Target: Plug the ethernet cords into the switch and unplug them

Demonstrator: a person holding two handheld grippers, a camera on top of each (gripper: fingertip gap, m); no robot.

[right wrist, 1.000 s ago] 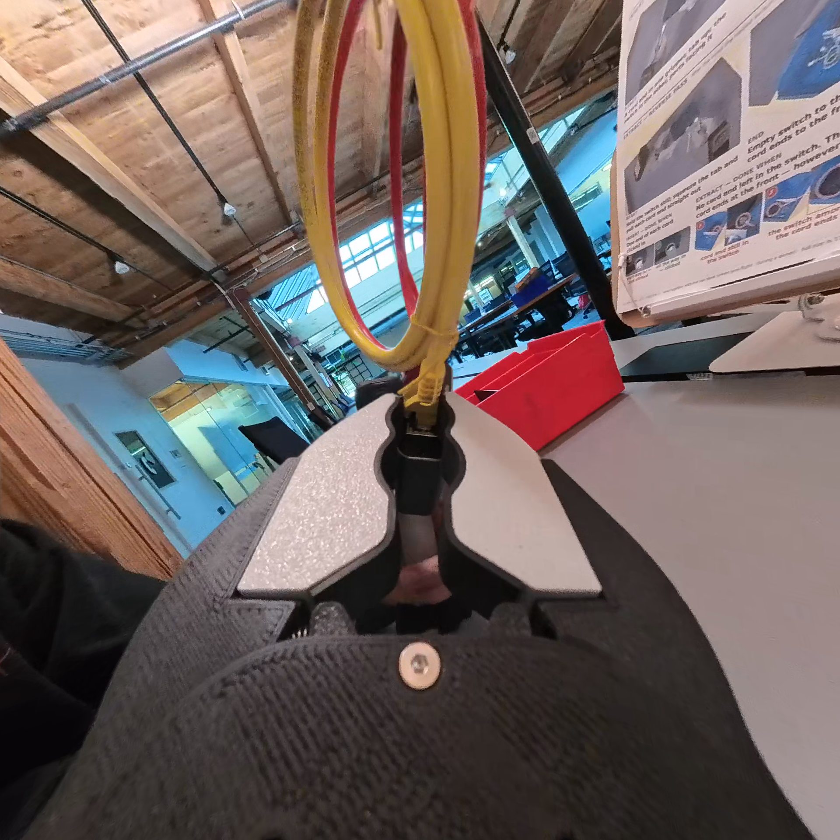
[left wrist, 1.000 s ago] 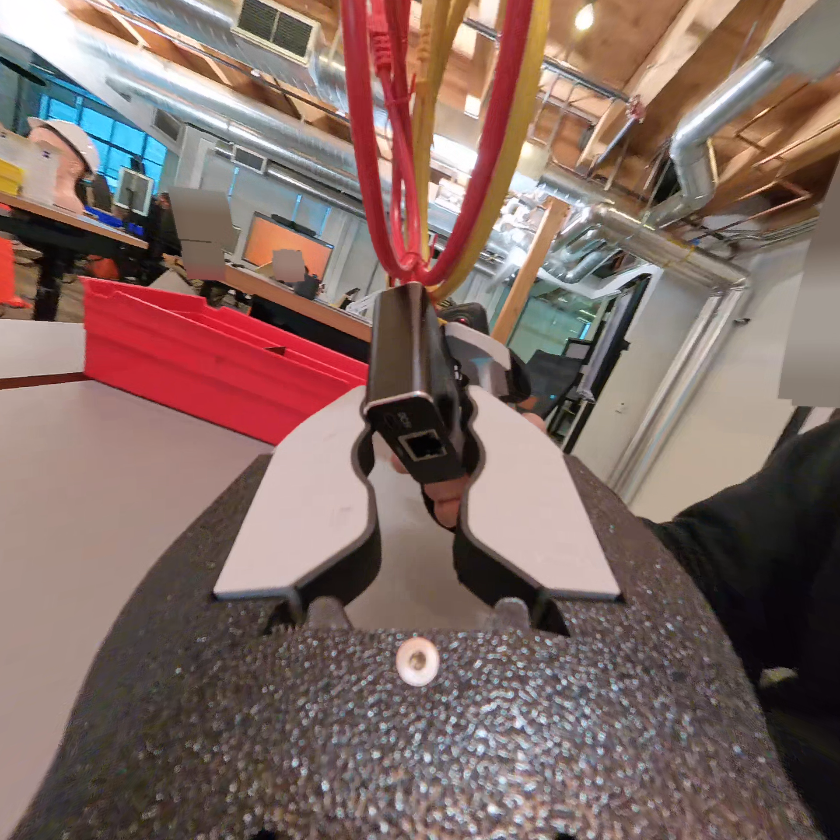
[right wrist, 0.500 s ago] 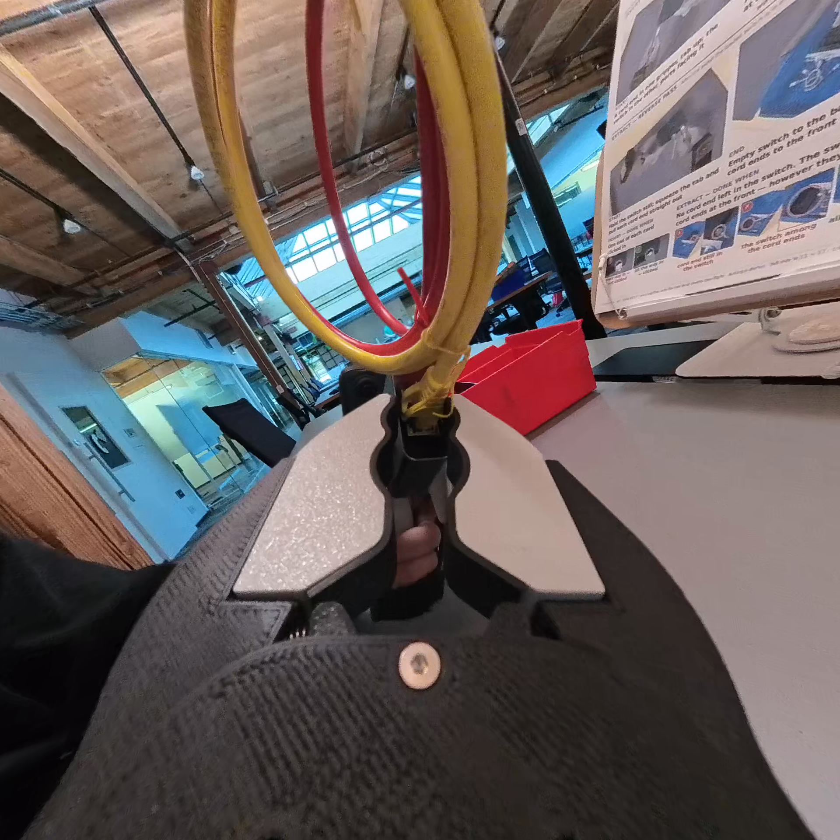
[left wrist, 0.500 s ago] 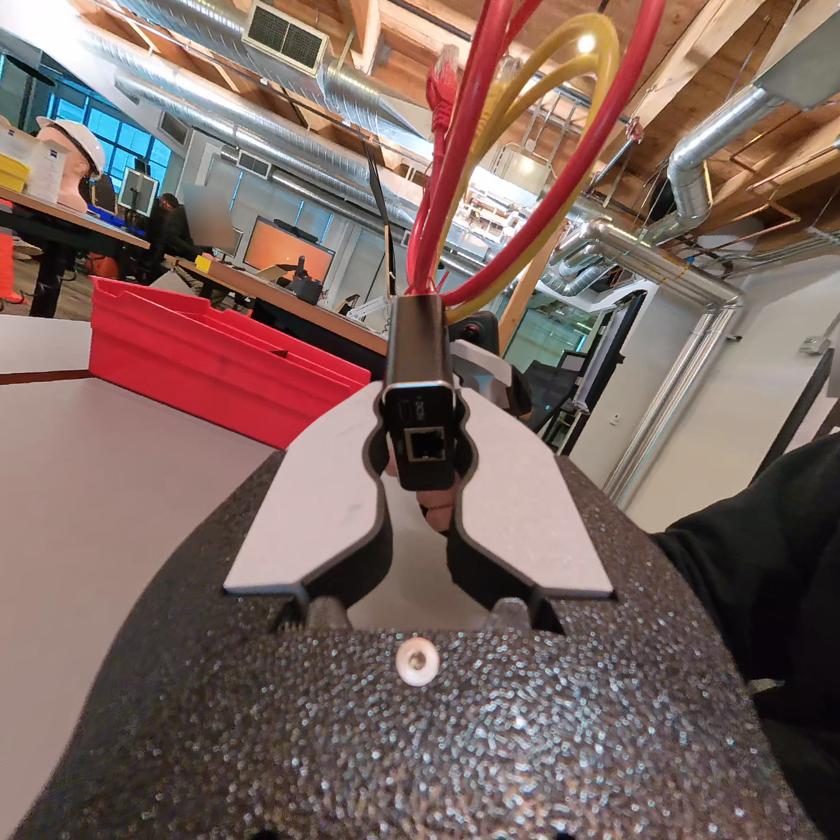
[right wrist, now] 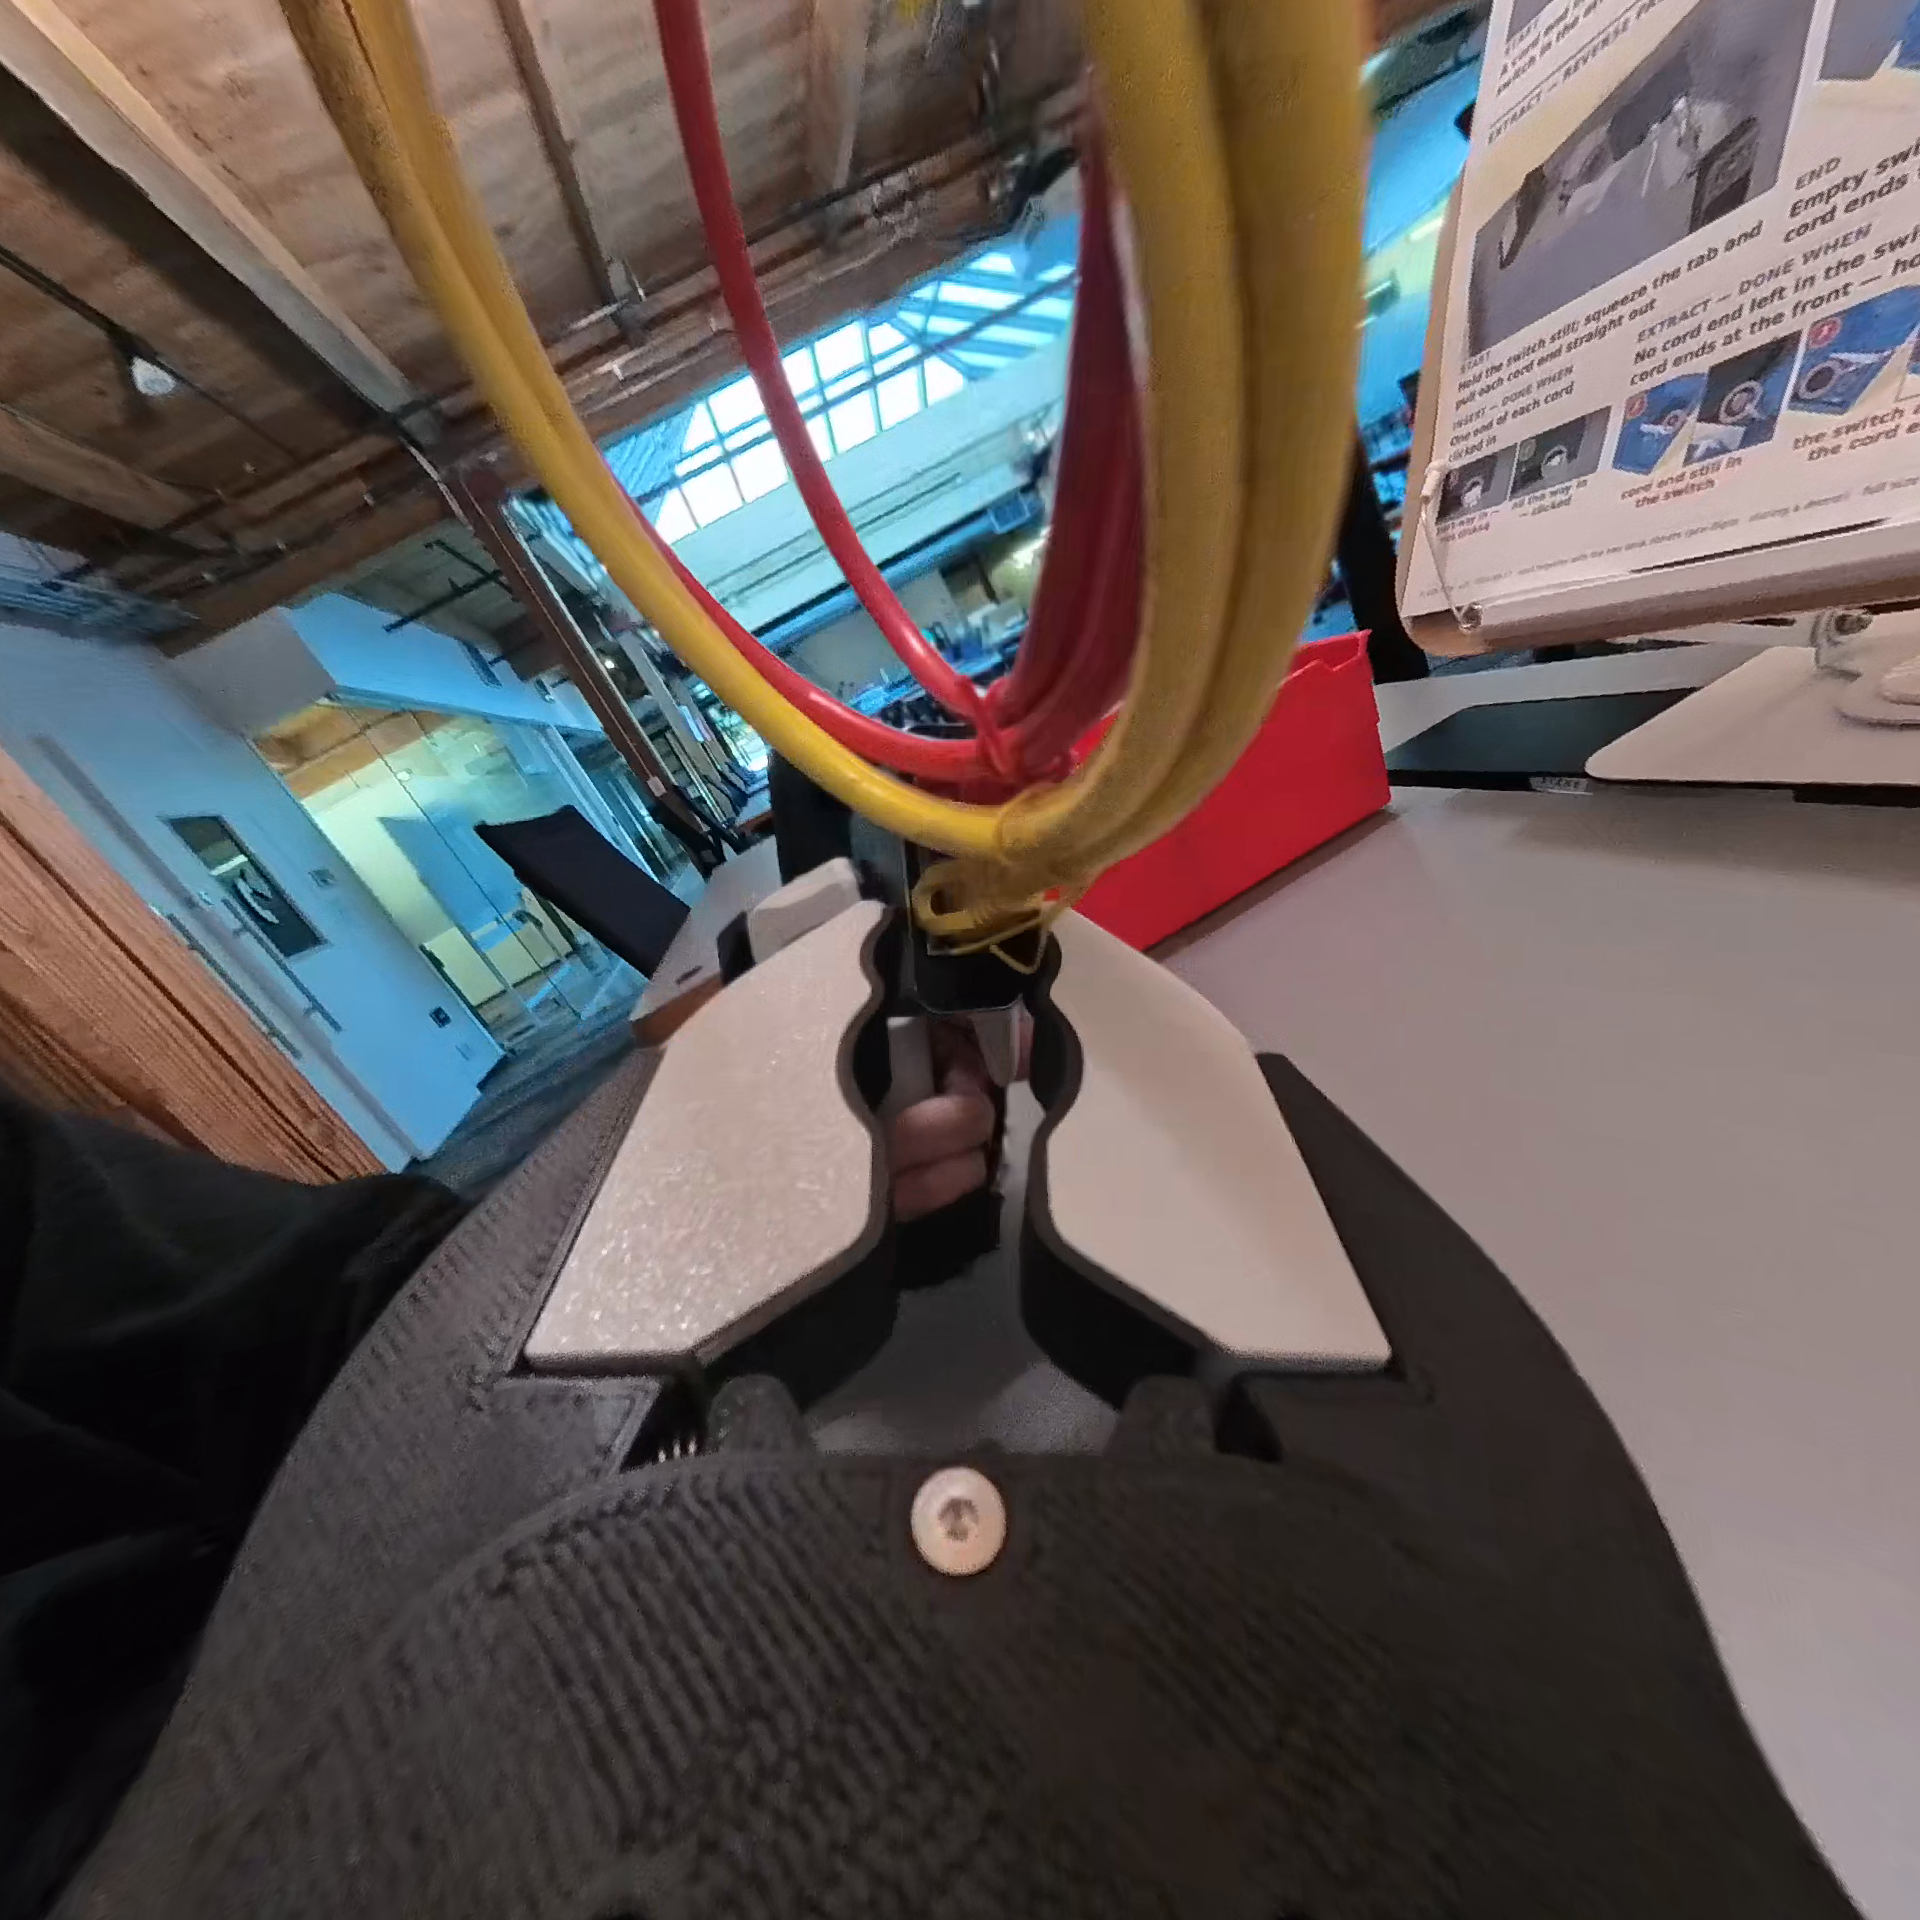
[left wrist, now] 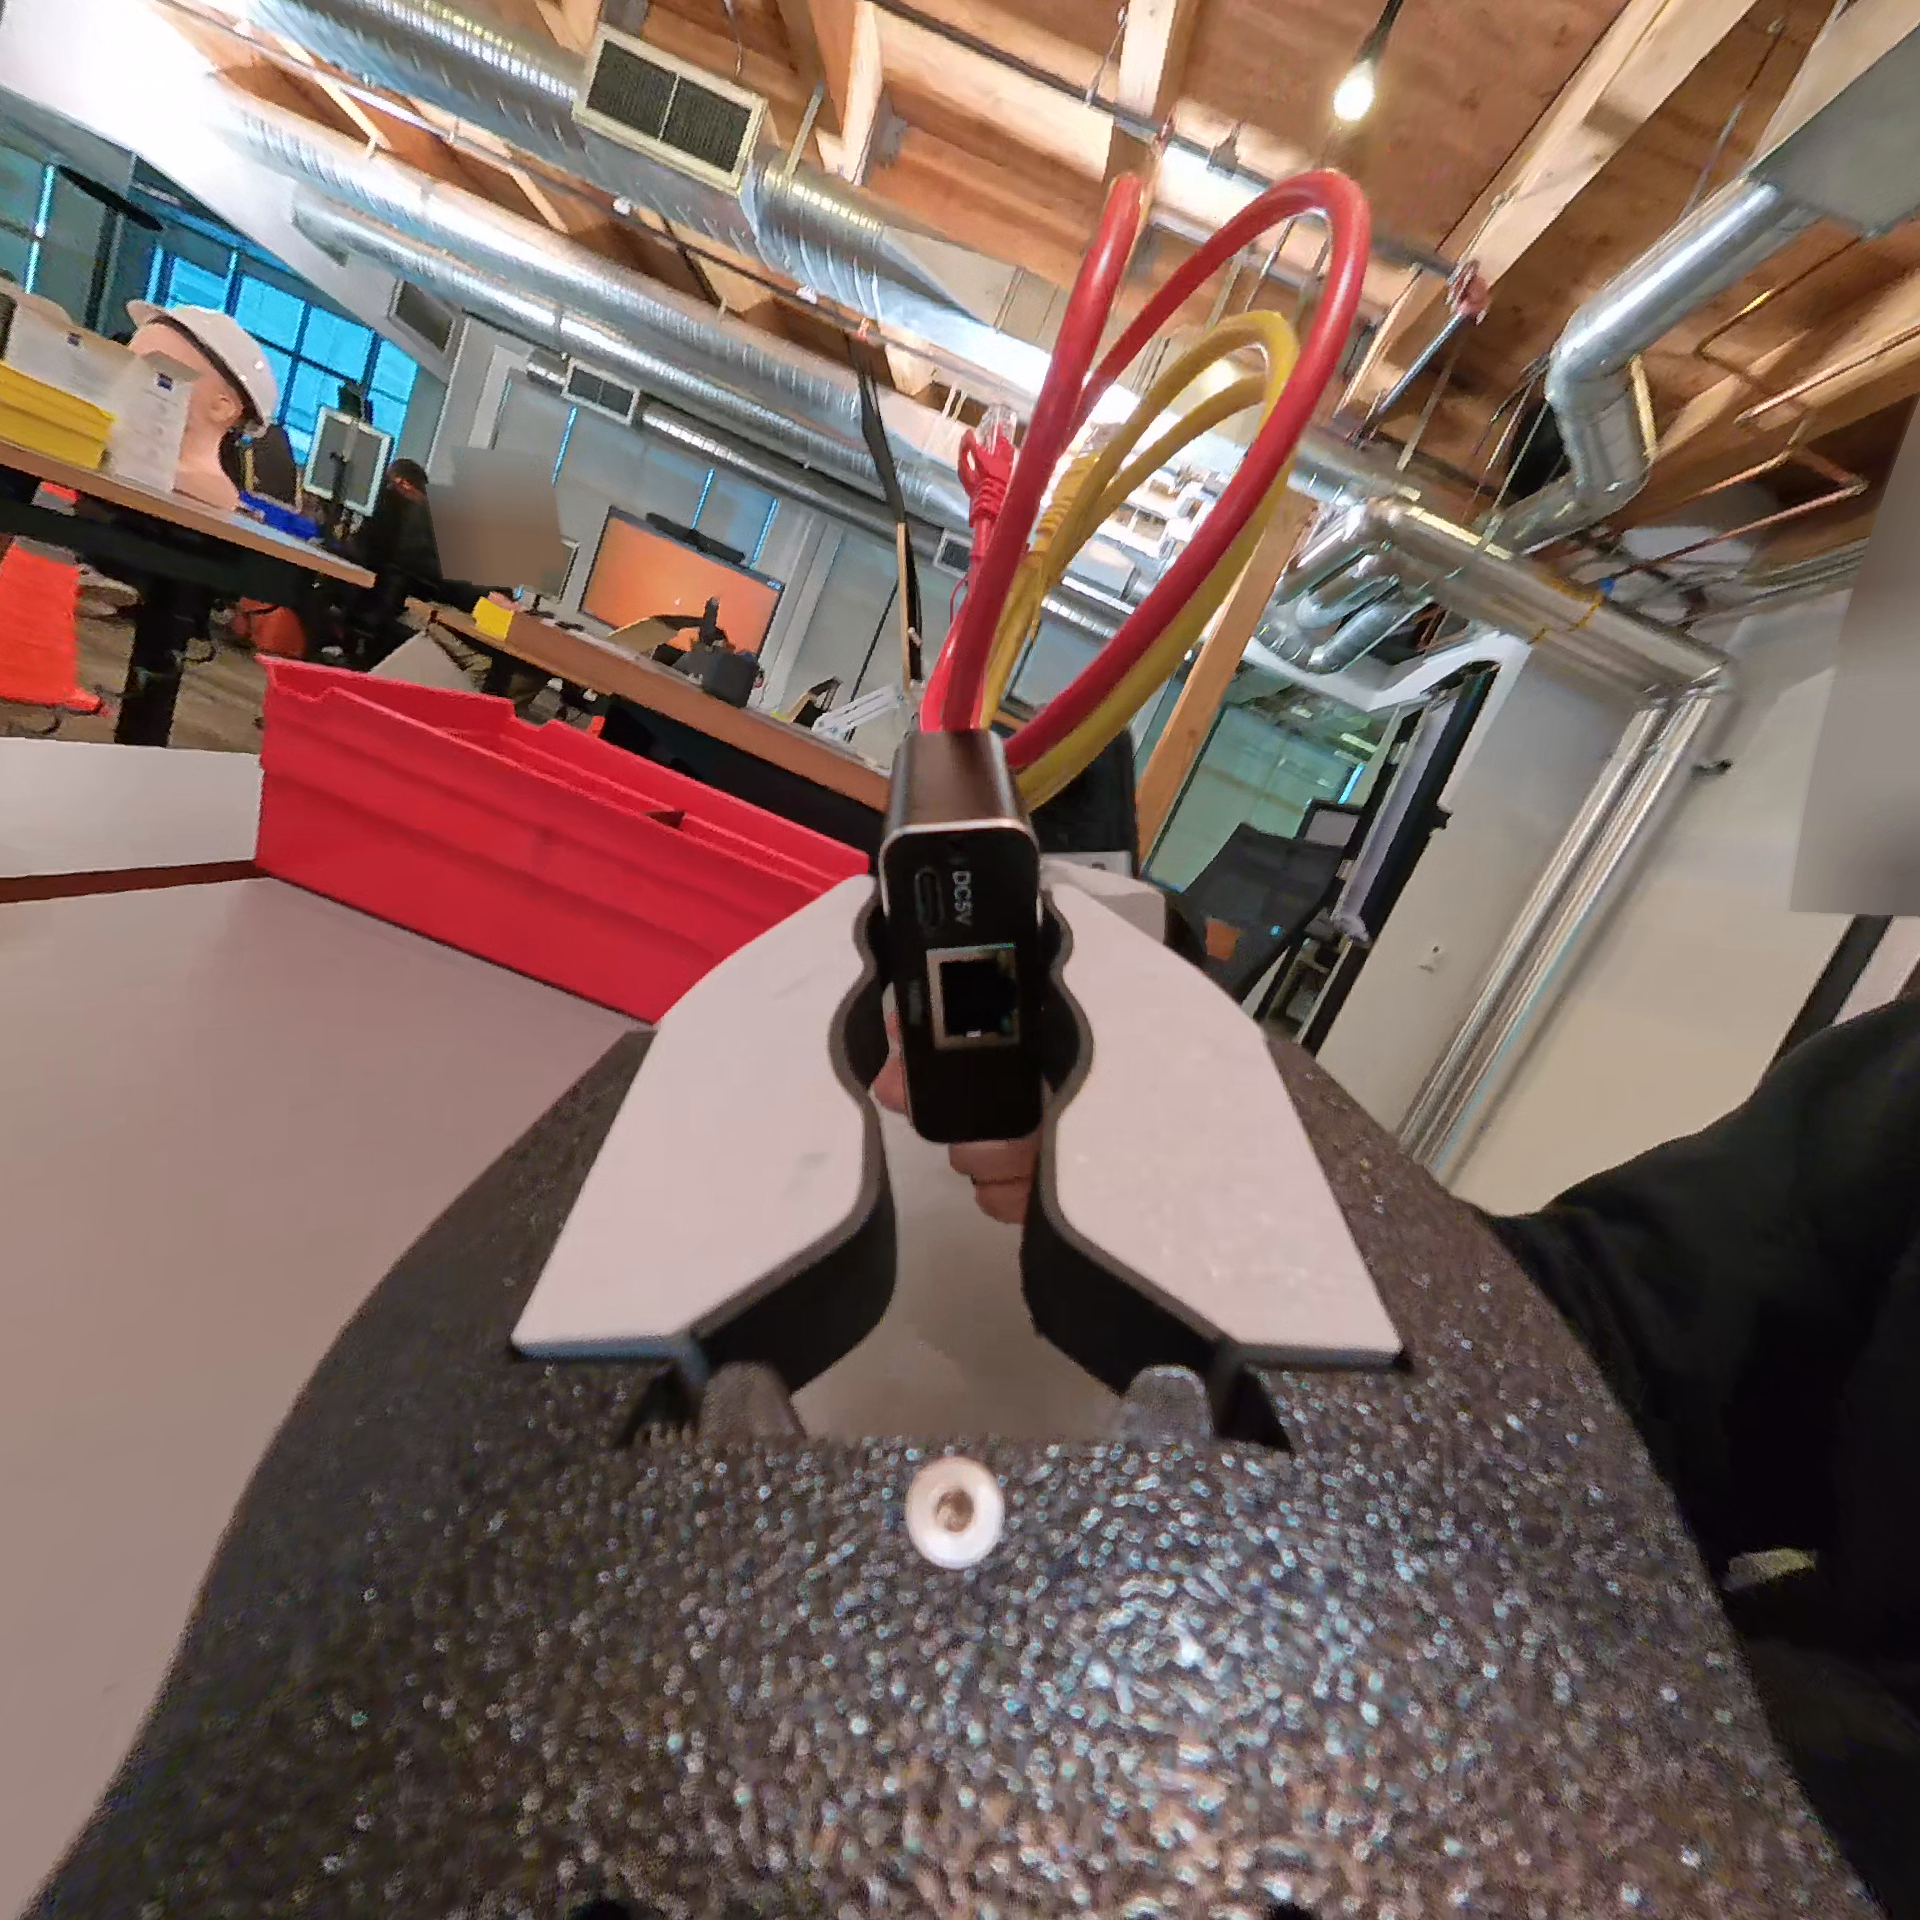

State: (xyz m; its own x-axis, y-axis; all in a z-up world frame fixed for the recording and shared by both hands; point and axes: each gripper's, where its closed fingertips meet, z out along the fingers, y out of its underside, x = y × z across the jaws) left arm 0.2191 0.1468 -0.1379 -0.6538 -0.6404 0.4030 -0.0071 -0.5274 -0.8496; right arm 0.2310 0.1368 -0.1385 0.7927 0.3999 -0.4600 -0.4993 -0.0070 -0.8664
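A small black switch (left wrist: 966, 997) is held above the table between both grippers. My left gripper (left wrist: 958, 914) is shut on its near end, whose face shows one empty port. Red cords (left wrist: 1340, 312) and yellow cords (left wrist: 1174, 395) loop up from its far end, and a loose red plug (left wrist: 982, 468) hangs in the loop. My right gripper (right wrist: 966, 956) is shut on the switch's other end (right wrist: 966, 987), just below a yellow plug (right wrist: 966, 914). Yellow cords (right wrist: 1247, 416) and red cords (right wrist: 748, 312) arch over that camera.
A red bin (left wrist: 520, 810) stands on the grey table (left wrist: 260, 1091) behind the grippers; it also shows in the right wrist view (right wrist: 1247, 790). A printed sheet on a stand (right wrist: 1683, 312) is at the right. A dark sleeve (left wrist: 1714, 1299) is close by. The tips of both grippers are at nearly the same place.
The switch has tilted, so the cord loops have swung away from the left camera and down over the right camera. Both grippers have kept their hold.
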